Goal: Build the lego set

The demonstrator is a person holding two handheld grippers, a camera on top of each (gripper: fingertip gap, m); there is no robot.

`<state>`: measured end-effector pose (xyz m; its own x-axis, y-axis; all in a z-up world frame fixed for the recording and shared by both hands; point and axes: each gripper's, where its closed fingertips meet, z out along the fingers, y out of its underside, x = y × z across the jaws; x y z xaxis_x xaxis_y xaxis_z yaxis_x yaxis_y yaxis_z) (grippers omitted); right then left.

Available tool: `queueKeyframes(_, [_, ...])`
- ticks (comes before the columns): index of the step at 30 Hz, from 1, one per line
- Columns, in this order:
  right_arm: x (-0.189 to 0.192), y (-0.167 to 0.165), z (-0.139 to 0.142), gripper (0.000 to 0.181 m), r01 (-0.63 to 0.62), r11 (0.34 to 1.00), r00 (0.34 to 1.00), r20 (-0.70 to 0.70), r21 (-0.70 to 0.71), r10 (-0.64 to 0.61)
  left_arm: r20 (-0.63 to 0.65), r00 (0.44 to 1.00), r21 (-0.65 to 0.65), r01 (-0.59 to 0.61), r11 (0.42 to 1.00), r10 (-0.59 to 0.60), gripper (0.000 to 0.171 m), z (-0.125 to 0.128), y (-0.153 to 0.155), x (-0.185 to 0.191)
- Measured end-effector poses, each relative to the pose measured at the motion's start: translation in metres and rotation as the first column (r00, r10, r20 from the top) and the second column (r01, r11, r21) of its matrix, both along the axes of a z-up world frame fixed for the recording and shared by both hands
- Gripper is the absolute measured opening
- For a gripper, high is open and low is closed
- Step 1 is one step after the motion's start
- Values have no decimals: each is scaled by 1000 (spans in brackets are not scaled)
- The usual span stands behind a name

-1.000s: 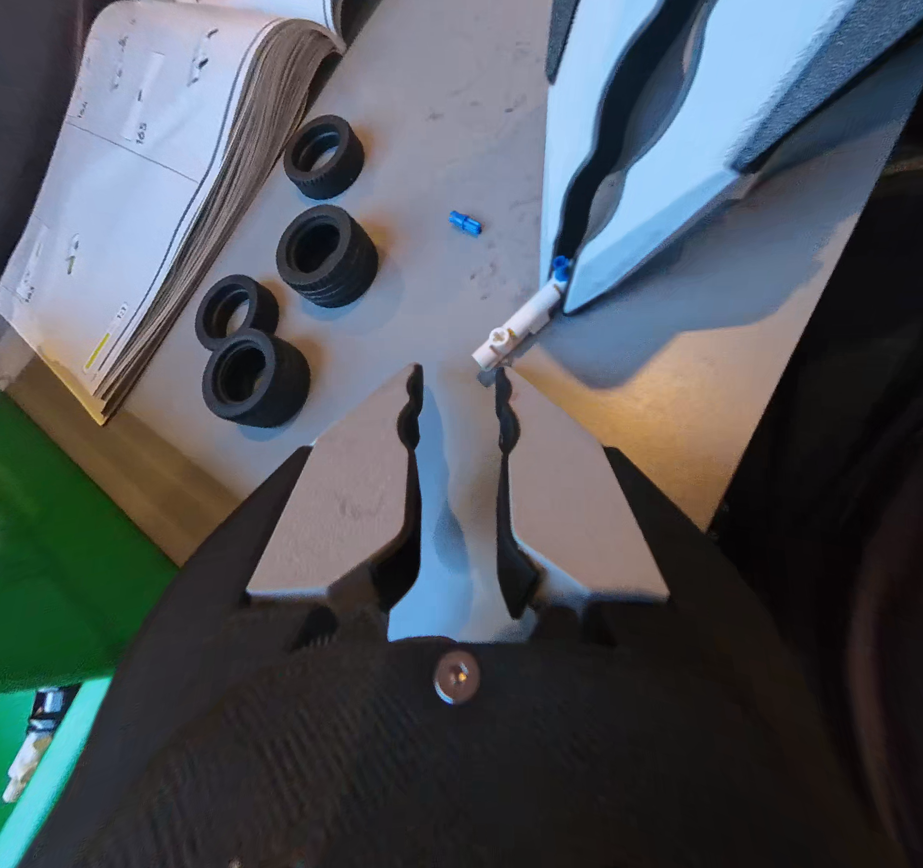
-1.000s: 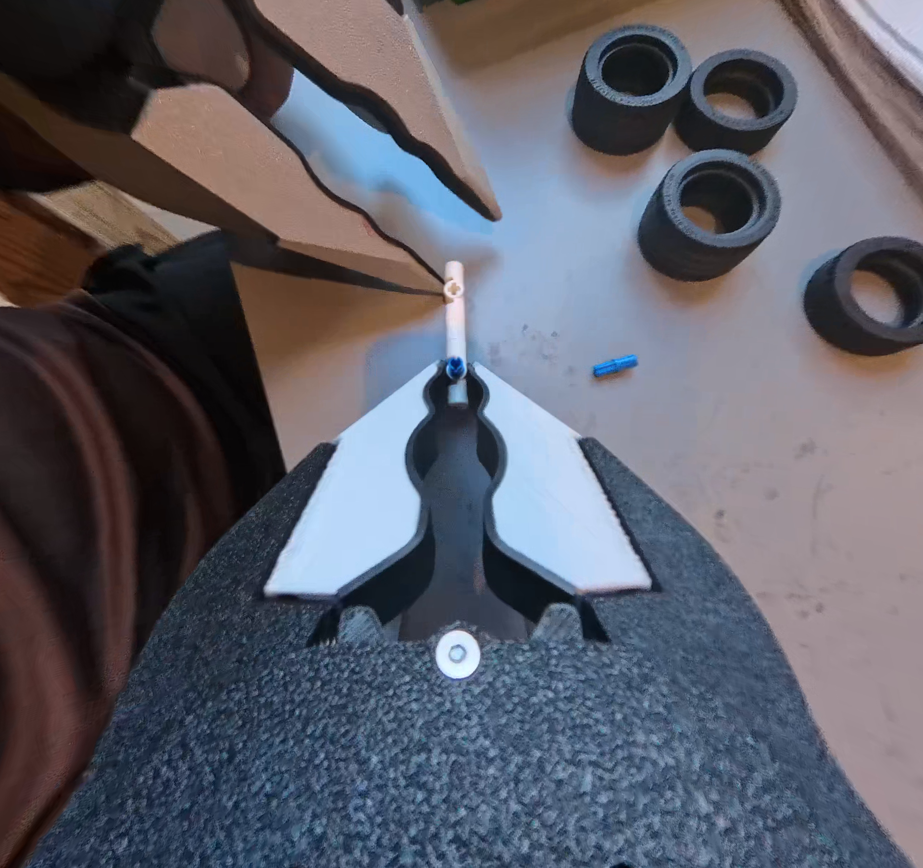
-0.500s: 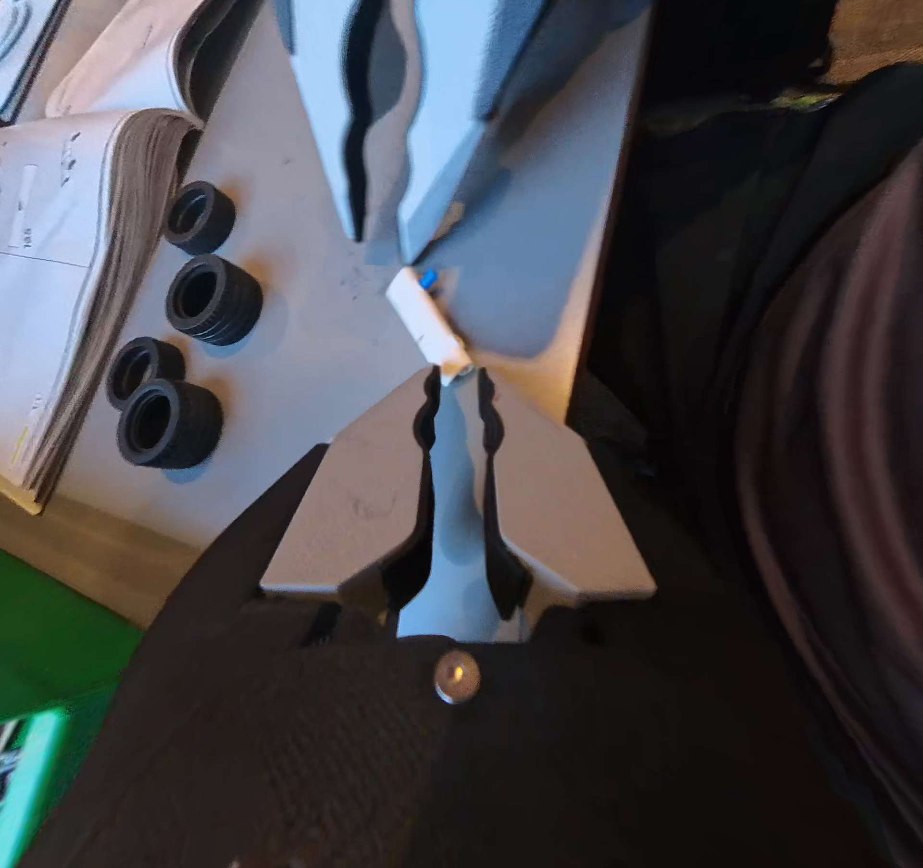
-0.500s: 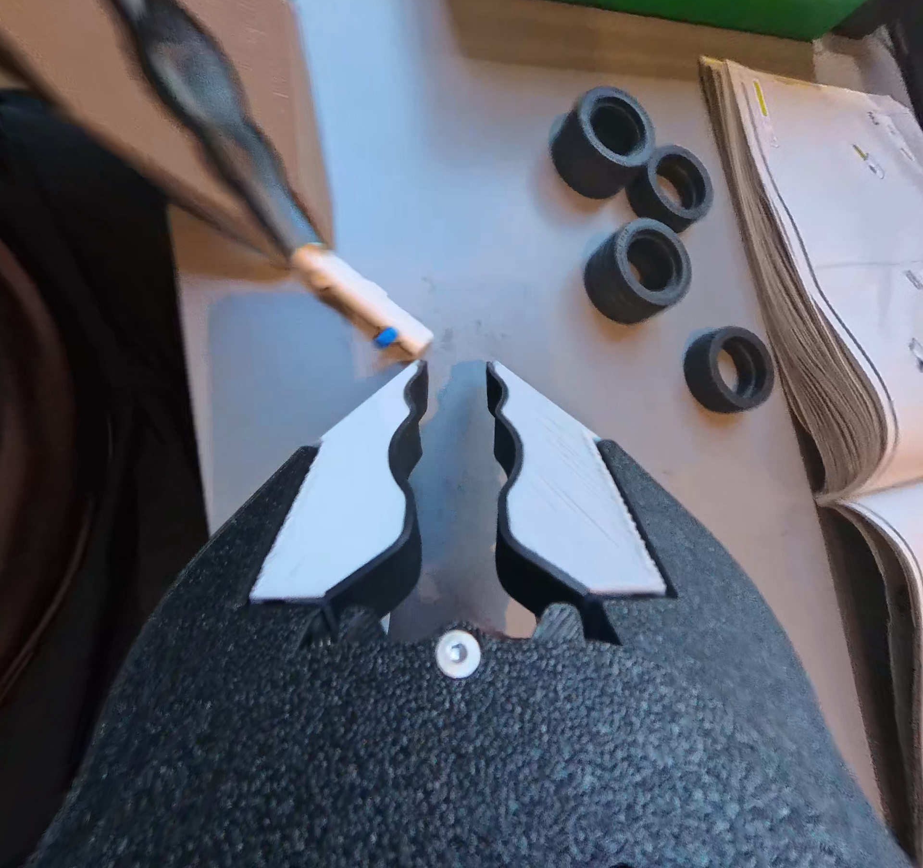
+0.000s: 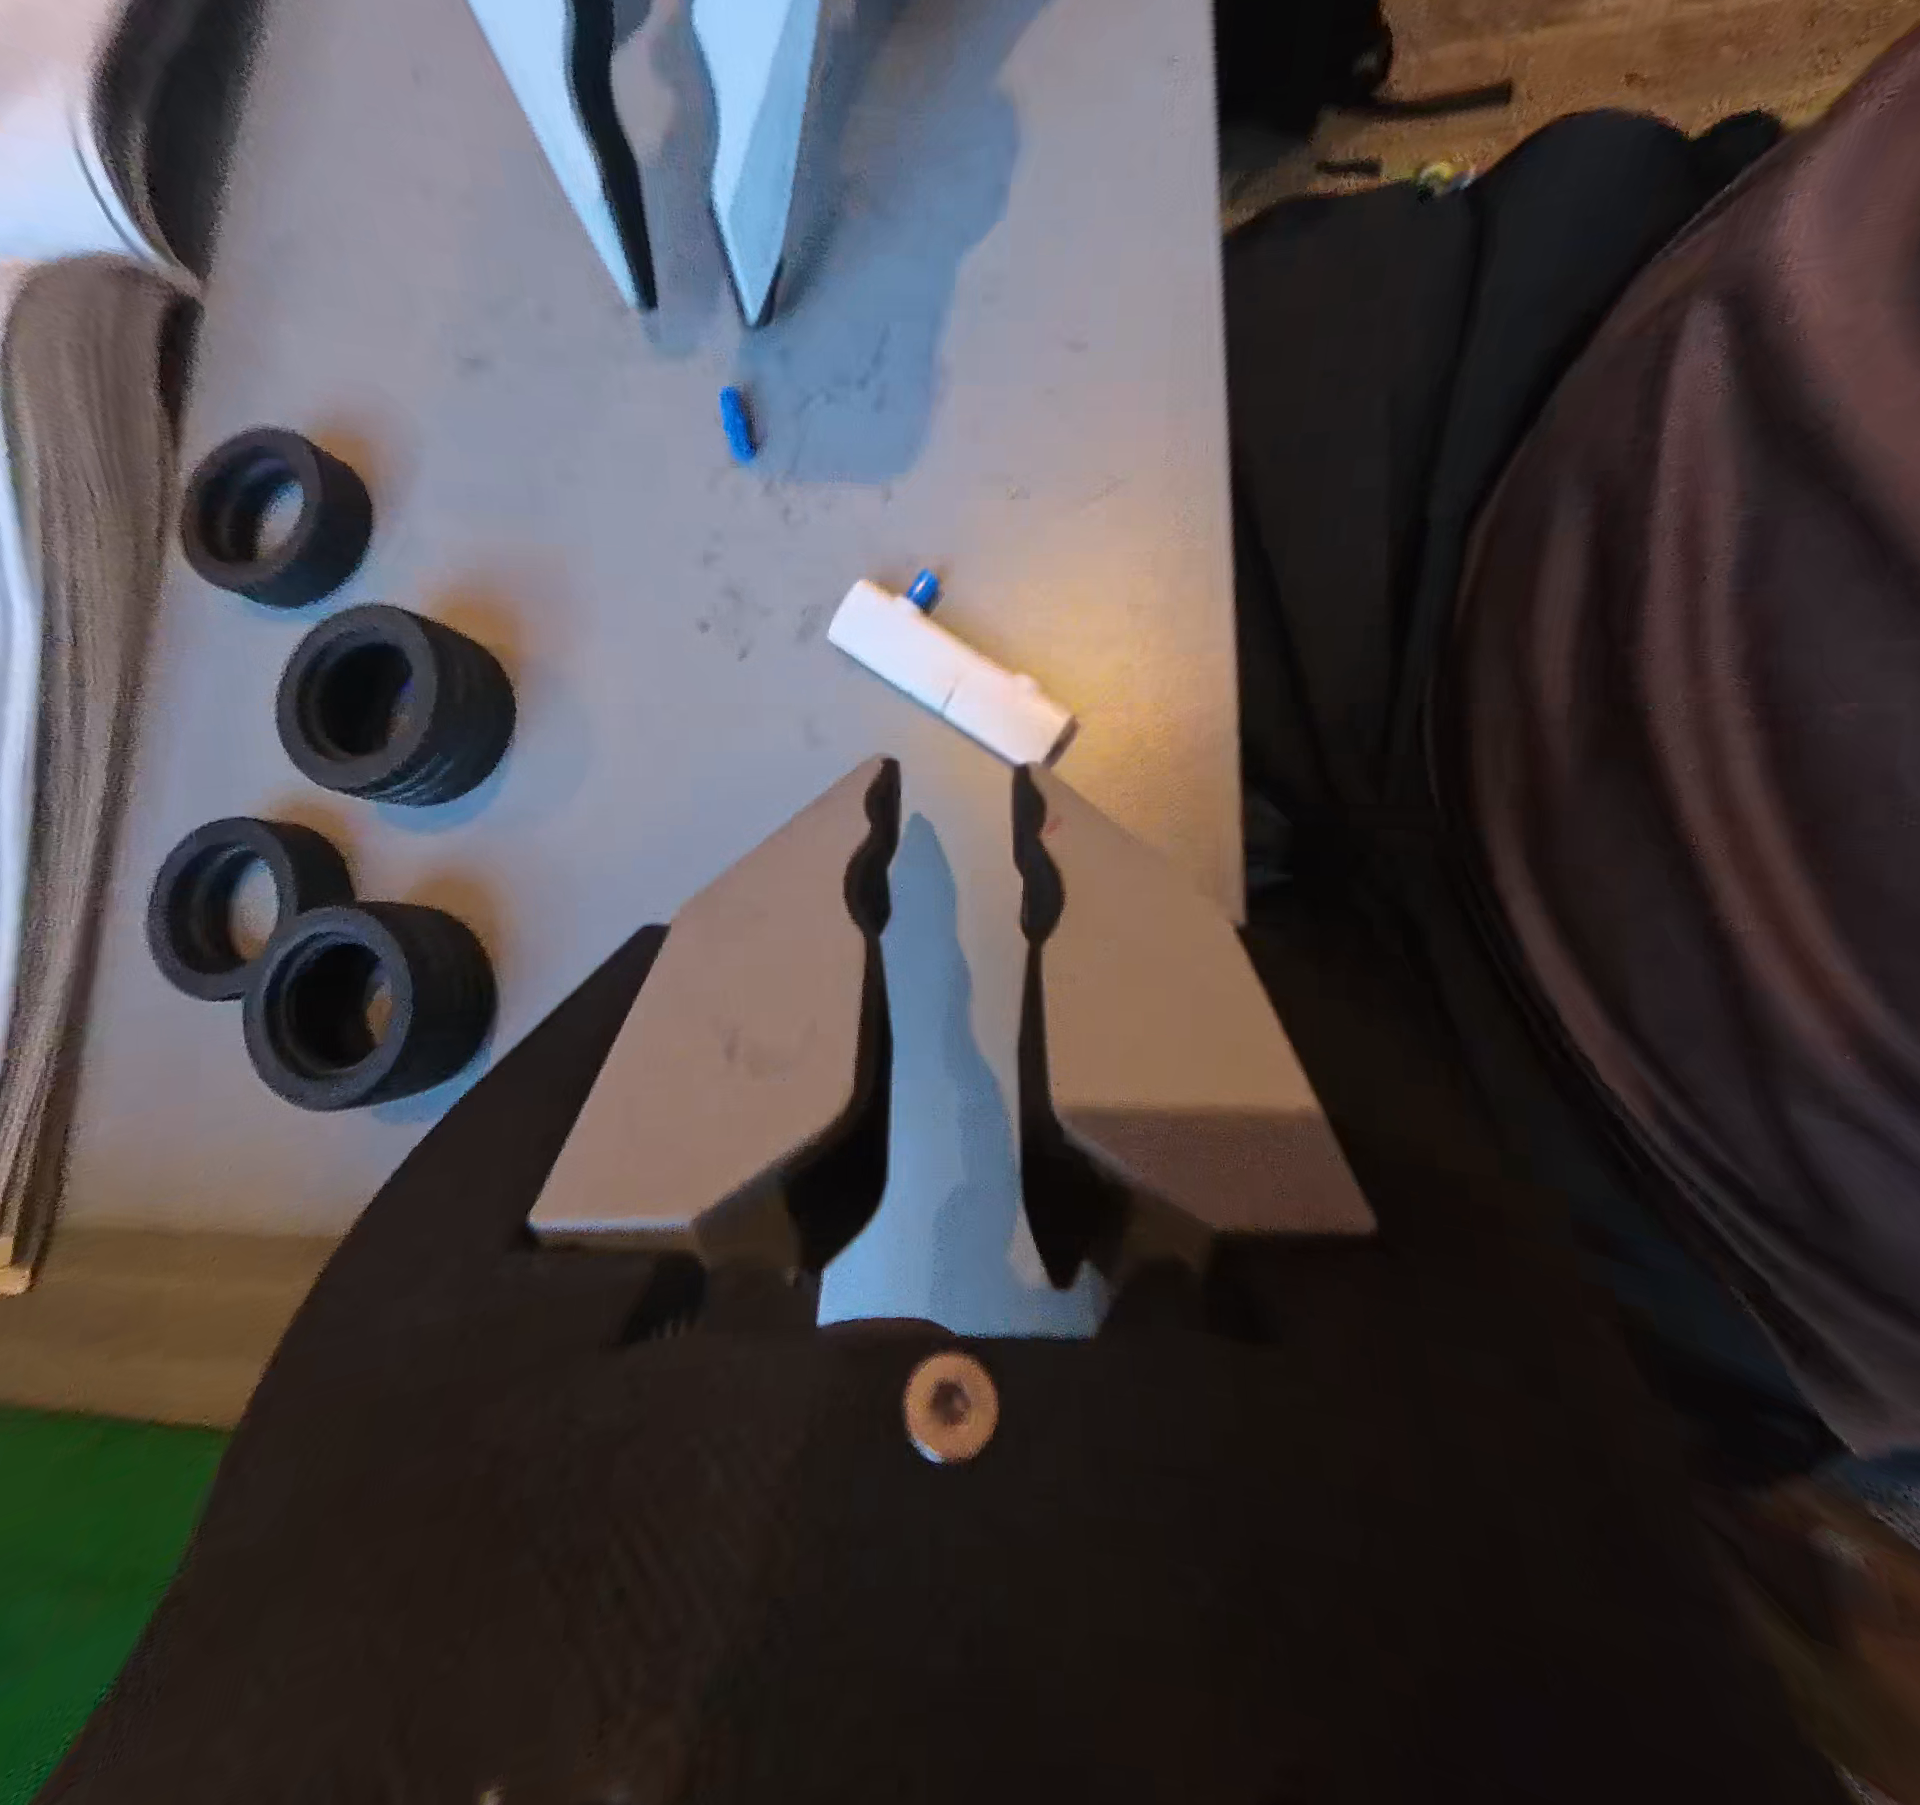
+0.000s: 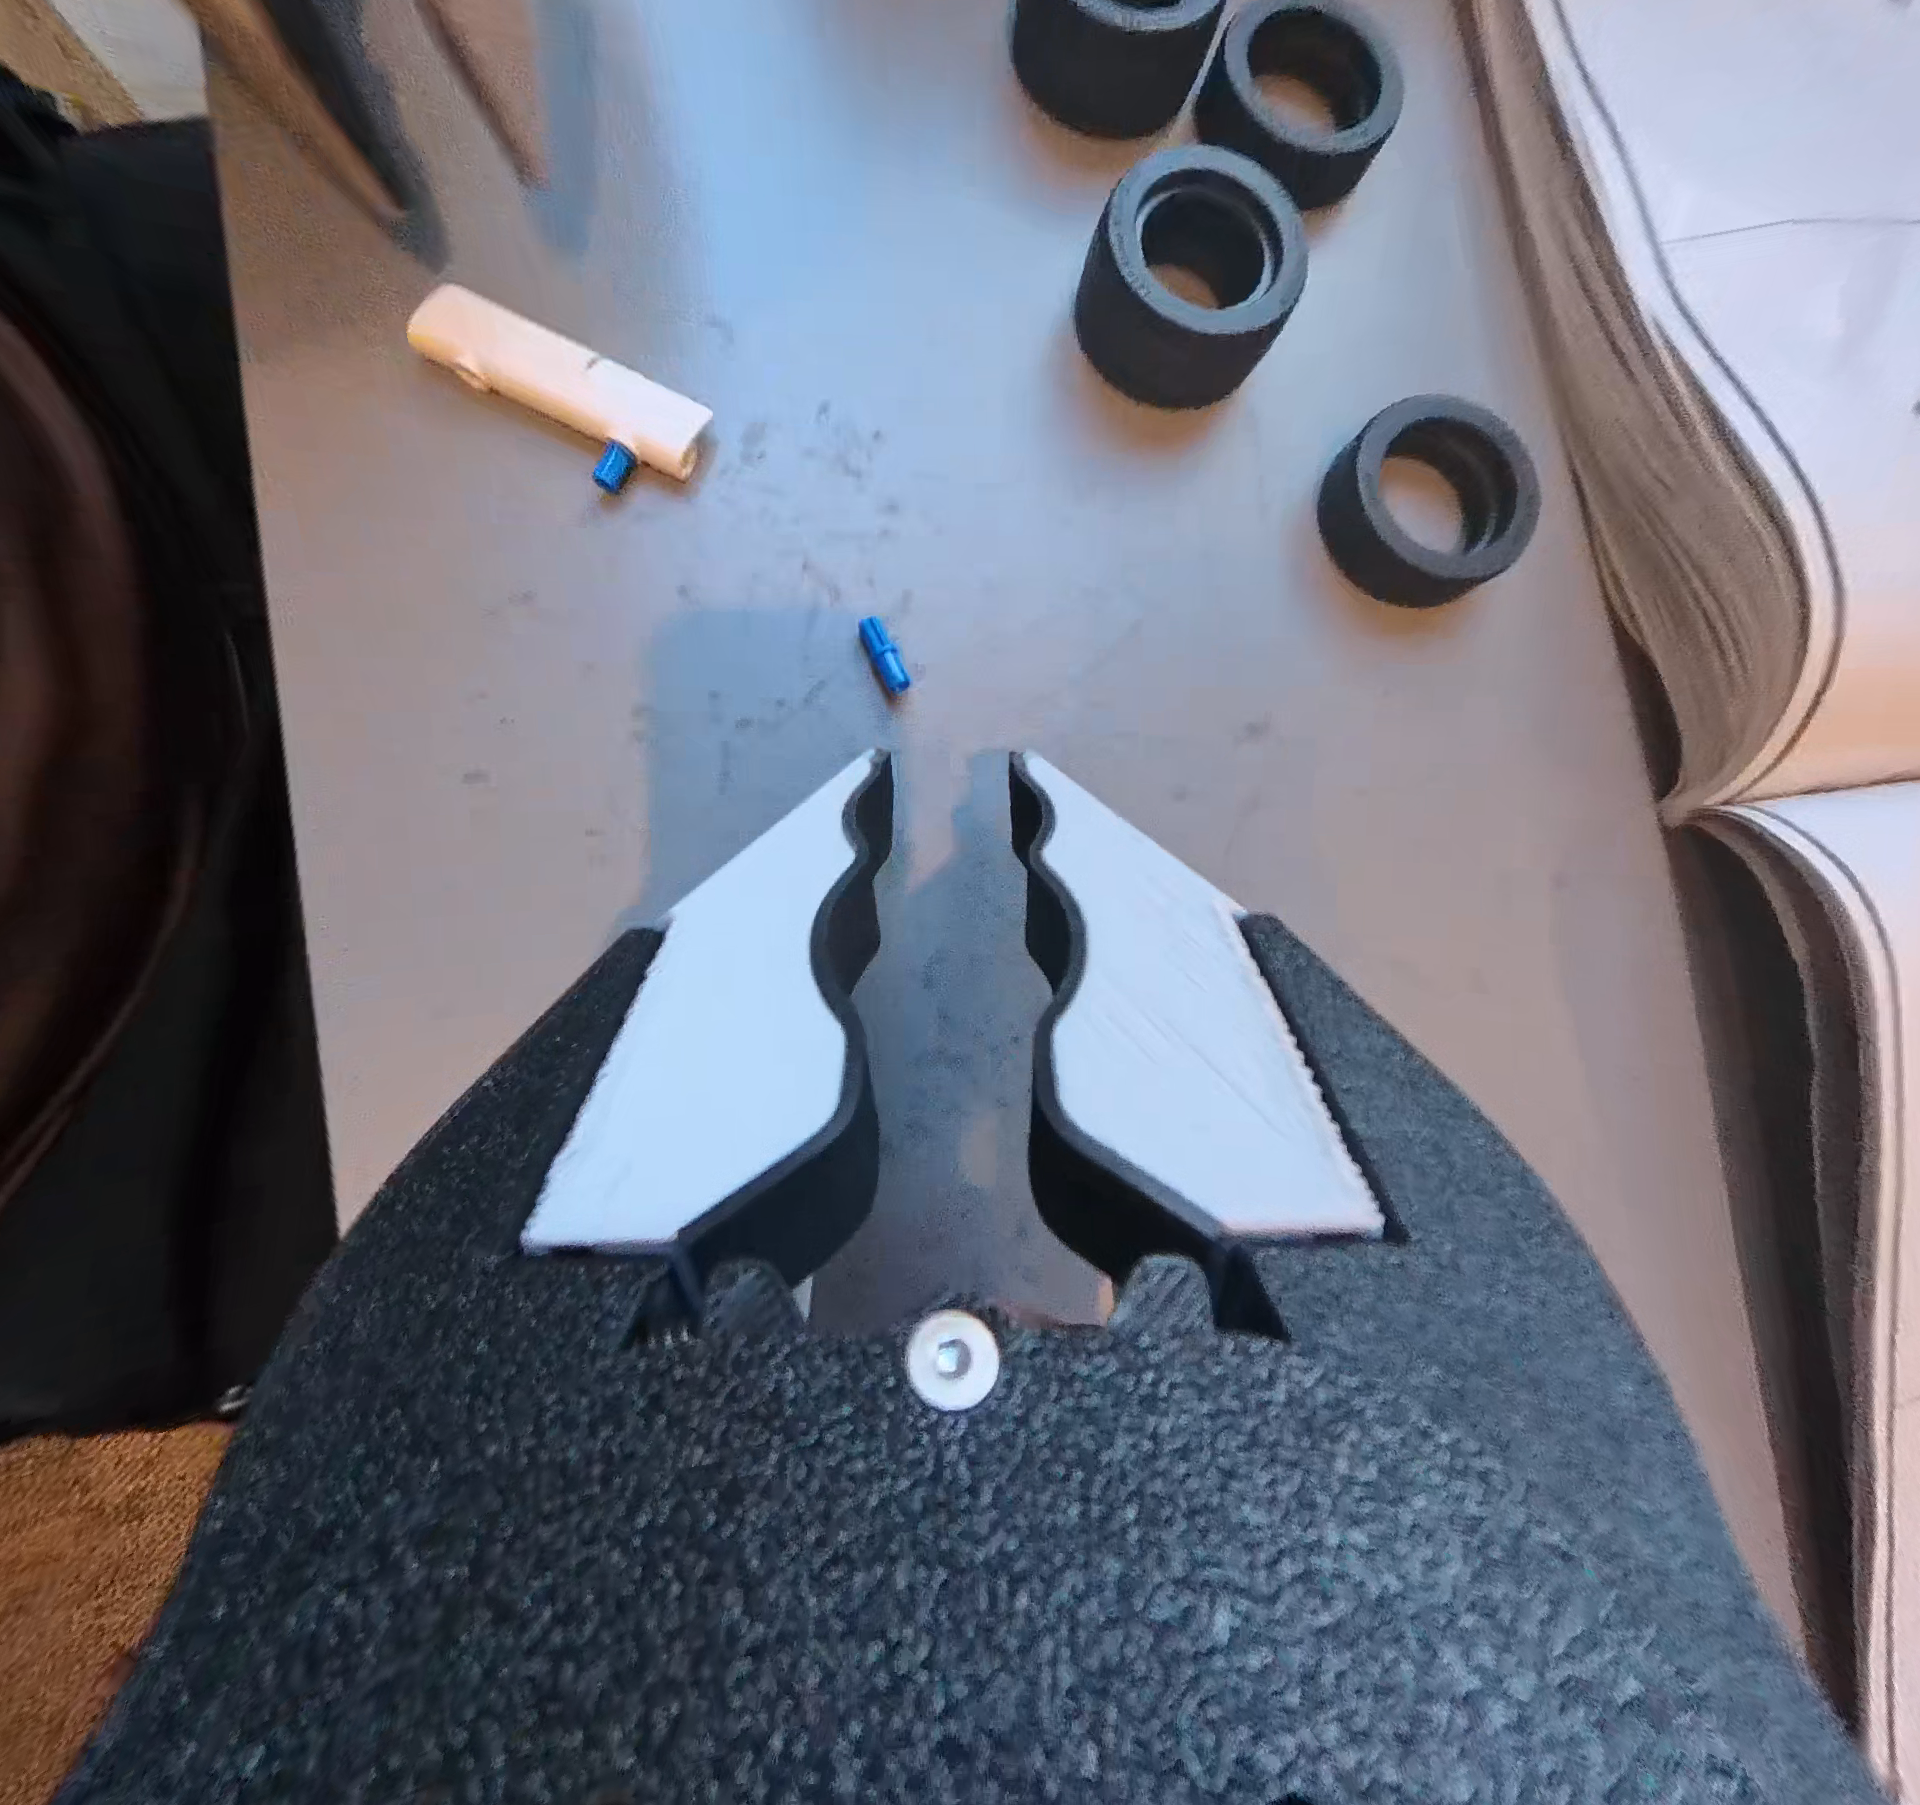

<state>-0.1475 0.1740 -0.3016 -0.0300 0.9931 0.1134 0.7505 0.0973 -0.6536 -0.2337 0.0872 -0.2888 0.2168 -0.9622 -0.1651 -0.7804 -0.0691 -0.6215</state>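
A white lego beam (image 5: 951, 683) with a blue pin (image 5: 921, 587) in its end lies on the grey table, just beyond my left gripper (image 5: 954, 779), which is open and empty. The beam also shows in the right wrist view (image 6: 556, 384), at the upper left, with its pin (image 6: 613, 464). A loose blue pin (image 6: 884, 655) lies just in front of my right gripper (image 6: 948, 763), which is open and empty. The loose pin (image 5: 737, 423) and the right gripper (image 5: 698, 301) show at the top of the left wrist view.
Several black tyres (image 6: 1190, 275) stand on the table beside the open instruction book (image 6: 1704, 405); they sit at the left in the left wrist view (image 5: 395, 706). A person in dark clothes (image 5: 1662, 716) is at the table's edge (image 5: 1226, 508). Green surface (image 5: 83, 1599) lies below. The tips of one gripper are about 12 cm away from the tips of the other.
The right gripper let go of the white beam and opened, then drew back over the loose pin. The left gripper carried the beam aside and released it onto the table.
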Motion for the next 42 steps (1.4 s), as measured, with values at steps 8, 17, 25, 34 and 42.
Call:
queueKeyframes(8, [-14,-14,-5,16,-95,993,995,-42,-75,92,6,998,-206,55,977,-55,16,-17,-14,12])
queueKeyframes(17, [-16,-20,-5,4,-133,988,990,-57,-78,129,28,999,-207,-34,978,41,26,-16,-7,20])
queueKeyframes(25, [-23,-48,21,4,-201,978,956,-210,48,206,187,954,-109,-218,970,236,21,25,24,38])
queueKeyframes(34, [-28,-67,31,4,-230,967,939,-235,105,249,147,985,-69,-85,994,94,3,13,21,67])
queueKeyframes(42, [-24,-67,42,4,-212,977,921,-331,19,206,227,972,62,-73,995,57,2,23,22,72])
